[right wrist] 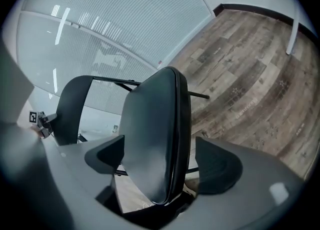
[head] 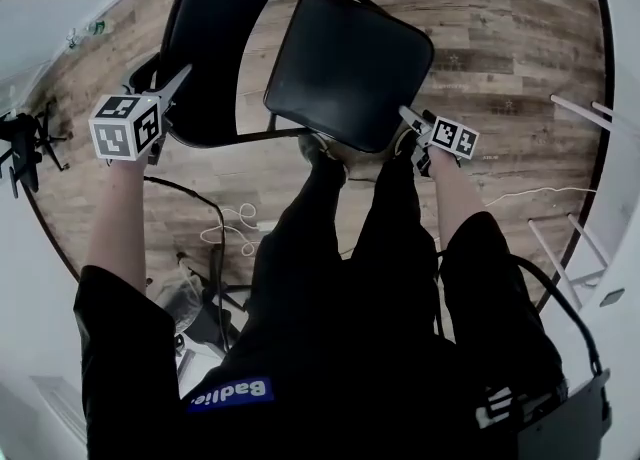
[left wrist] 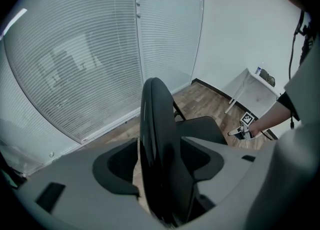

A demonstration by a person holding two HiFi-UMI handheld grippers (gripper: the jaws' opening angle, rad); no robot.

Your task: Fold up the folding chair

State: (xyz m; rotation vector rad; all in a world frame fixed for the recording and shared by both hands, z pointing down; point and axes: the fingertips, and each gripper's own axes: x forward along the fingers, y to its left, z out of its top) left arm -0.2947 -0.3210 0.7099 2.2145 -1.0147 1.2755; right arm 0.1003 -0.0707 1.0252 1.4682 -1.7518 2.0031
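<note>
Both arms reach out in front and point down. The left arm [head: 118,216] holds the left gripper [head: 173,87] with its jaws wide apart. The right arm [head: 449,198] holds the right gripper [head: 412,120], and its jaws are wide apart too.

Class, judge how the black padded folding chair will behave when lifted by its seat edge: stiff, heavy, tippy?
The black padded folding chair probably tips easily on its thin black metal frame. Its seat looks like a stiff slab, unlikely to flop. The smooth covering might slip in the open right claw.

Smooth, glossy chair seat [head: 350,63]; matt wood-grain floor [head: 500,38].
</note>
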